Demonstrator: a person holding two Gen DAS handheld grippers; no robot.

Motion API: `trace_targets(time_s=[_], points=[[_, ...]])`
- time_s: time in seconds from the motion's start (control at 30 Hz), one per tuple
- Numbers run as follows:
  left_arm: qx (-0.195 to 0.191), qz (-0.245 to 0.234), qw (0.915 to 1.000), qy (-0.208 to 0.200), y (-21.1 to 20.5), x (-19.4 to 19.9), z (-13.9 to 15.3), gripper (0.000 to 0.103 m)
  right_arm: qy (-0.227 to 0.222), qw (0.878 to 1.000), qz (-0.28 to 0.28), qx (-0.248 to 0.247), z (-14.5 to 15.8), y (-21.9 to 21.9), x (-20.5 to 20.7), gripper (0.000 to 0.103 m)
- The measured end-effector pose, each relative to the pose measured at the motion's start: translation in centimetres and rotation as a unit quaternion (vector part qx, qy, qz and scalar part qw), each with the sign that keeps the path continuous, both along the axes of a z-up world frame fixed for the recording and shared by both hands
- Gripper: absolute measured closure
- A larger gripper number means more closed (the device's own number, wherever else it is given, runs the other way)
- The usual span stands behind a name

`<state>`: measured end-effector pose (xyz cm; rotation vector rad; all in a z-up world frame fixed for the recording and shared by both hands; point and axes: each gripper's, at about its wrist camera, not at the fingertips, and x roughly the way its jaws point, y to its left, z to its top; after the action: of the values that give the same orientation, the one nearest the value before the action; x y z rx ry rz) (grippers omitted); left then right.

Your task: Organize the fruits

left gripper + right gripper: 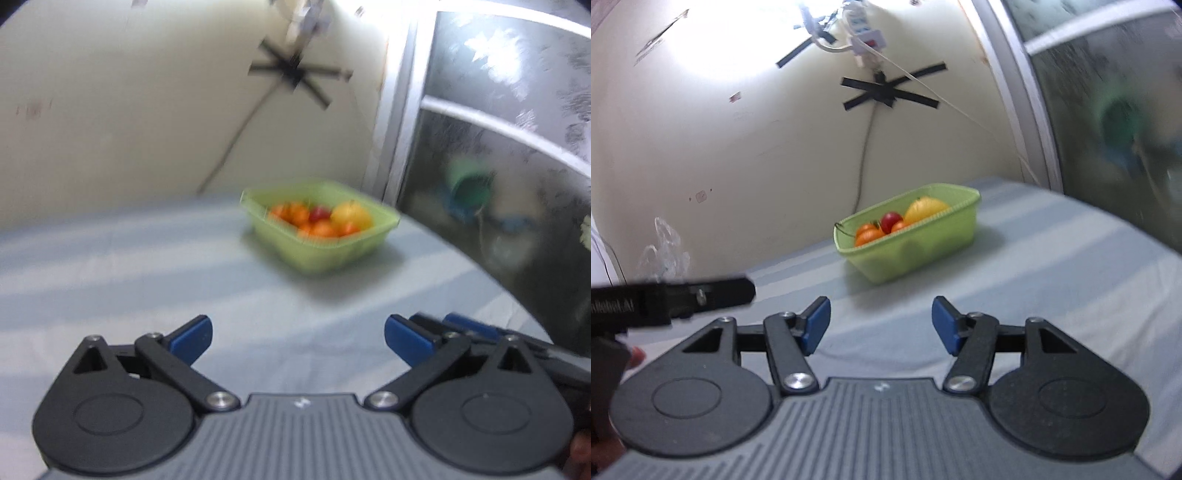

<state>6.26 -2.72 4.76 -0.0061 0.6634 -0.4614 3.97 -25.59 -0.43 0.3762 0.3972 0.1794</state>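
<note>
Pointing across the striped cloth (110,266), the left gripper (297,341) stands wide apart and empty; the green tub (325,254) of fruits (321,218) lies ahead, slightly to its right, well apart. The right gripper (881,325), also released and empty, faces the tub almost dead ahead, its long side slanting away rightward; neither looks clearly nearer.

Both fisheye views are motion-blurred and edge-bent, with blown-out glare on the wall (731,44) overhead.
</note>
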Motion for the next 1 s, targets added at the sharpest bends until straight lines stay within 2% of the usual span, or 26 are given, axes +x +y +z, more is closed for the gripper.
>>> trace_targets(time_s=[0.1,0.2,0.4,0.53,0.63,0.83,1.0], points=[[-0.004,0.022,0.9997,0.000,0.9,-1.1,-0.9,0.000,0.008,1.000,-0.004,0.014,-0.2,0.5,-1.2,0.034],[0.003,0.034,0.9994,-0.008,1.5,-2.1,-1.3,0.000,0.012,1.000,-0.004,0.005,-0.2,1.5,-2.1,0.034],[0.043,0.075,0.9957,-0.032,2.4,-3.2,-0.9,0.000,0.026,1.000,0.004,0.015,-0.6,2.3,-2.7,0.033],[0.053,0.097,0.9924,-0.054,3.2,-3.9,-0.4,0.000,0.021,1.000,0.002,0.013,-0.4,2.7,-2.9,0.029],[0.067,0.114,0.9885,-0.072,3.7,-4.2,-0.1,0.000,0.019,1.000,0.000,0.012,-0.3,2.9,-3.0,0.029],[0.117,0.148,0.9756,-0.113,3.4,-4.9,0.1,0.000,0.019,1.000,0.004,0.008,-0.4,3.3,-3.0,0.028],[0.138,0.149,0.9720,-0.119,2.8,-4.8,-0.3,0.000,0.017,1.000,0.002,0.010,-0.5,3.2,-3.1,0.028]])
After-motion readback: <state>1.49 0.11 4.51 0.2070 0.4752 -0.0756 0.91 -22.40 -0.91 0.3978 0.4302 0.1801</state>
